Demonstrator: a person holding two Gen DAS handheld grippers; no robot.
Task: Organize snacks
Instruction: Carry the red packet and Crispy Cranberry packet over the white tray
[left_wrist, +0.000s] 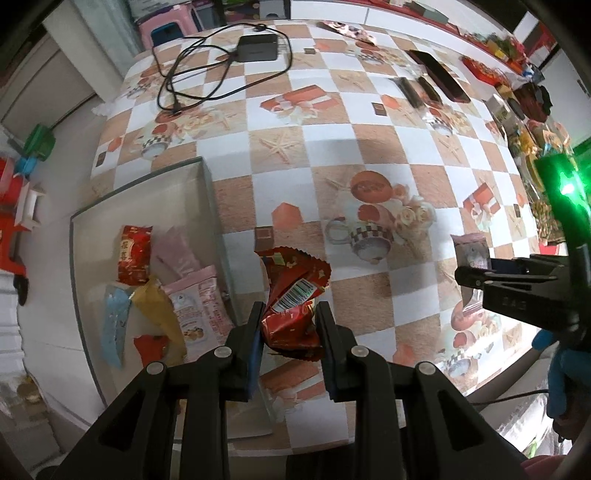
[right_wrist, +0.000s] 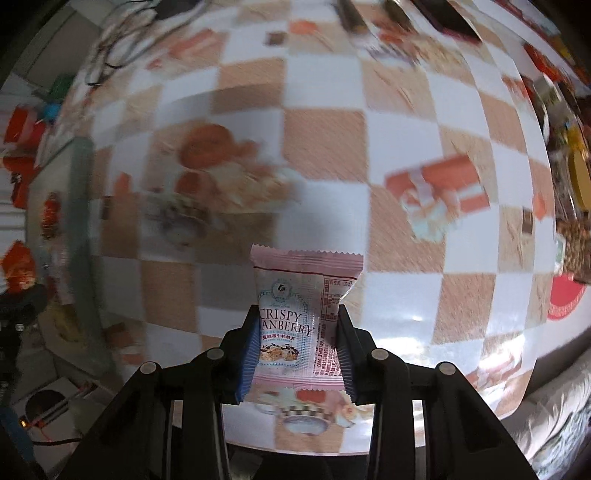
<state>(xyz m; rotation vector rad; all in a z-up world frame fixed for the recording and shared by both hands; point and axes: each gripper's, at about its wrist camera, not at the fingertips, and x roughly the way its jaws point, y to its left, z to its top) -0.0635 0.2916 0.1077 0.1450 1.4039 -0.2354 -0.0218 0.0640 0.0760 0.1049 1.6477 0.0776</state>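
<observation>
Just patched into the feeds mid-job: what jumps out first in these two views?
Each hand-held gripper is clamped on a snack. The left hand-held gripper pinches a crumpled red packet just right of the glass tray, which already holds several packets. The right hand-held gripper holds a pink cranberry crisp packet upright above the checkered tablecloth.

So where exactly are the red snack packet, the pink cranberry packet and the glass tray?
red snack packet (left_wrist: 291, 314), left wrist view, crumpled middle near the barcode.
pink cranberry packet (right_wrist: 295, 317), right wrist view, printed front.
glass tray (left_wrist: 212, 192), left wrist view, right wall.
</observation>
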